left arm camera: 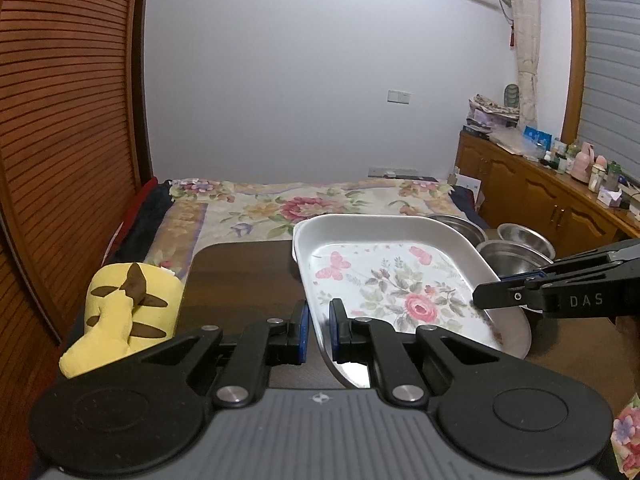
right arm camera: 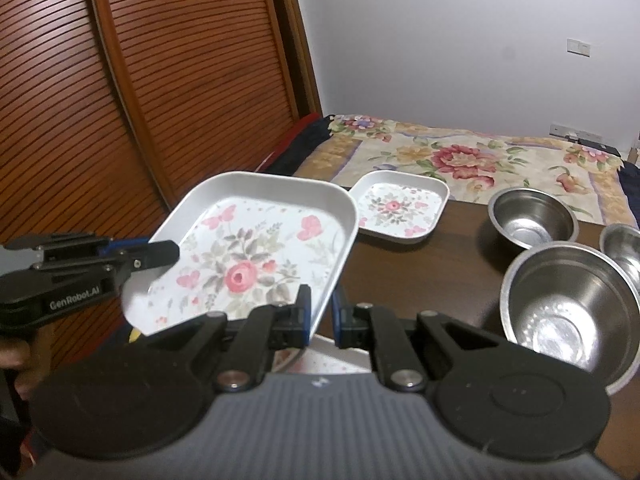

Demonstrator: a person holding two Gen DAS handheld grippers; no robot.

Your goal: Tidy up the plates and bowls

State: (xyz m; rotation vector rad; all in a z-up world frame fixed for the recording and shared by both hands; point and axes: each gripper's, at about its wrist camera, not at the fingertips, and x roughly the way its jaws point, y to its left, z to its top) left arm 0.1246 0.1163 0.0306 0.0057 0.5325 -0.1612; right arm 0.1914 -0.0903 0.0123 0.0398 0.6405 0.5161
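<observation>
A large white plate with a flower print point(left arm camera: 392, 280) point(right arm camera: 256, 248) hangs tilted above the dark table point(left arm camera: 244, 272), held from both sides. My left gripper point(left arm camera: 318, 332) is shut on its left rim and shows at the left in the right wrist view point(right arm camera: 168, 252). My right gripper point(right arm camera: 322, 312) is shut on the opposite rim and reaches in from the right in the left wrist view point(left arm camera: 496, 296). A smaller plate with the same print point(right arm camera: 400, 208) lies on the table behind. Three steel bowls point(right arm camera: 534, 216) point(right arm camera: 572, 304) point(right arm camera: 624, 248) stand to the right.
Part of another white printed plate point(right arm camera: 320, 360) shows beneath my right gripper. A yellow plush toy point(left arm camera: 124, 312) lies at the table's left edge. Behind the table is a bed with a floral cover point(left arm camera: 320, 200), with louvred wooden doors point(right arm camera: 160, 80) on the left.
</observation>
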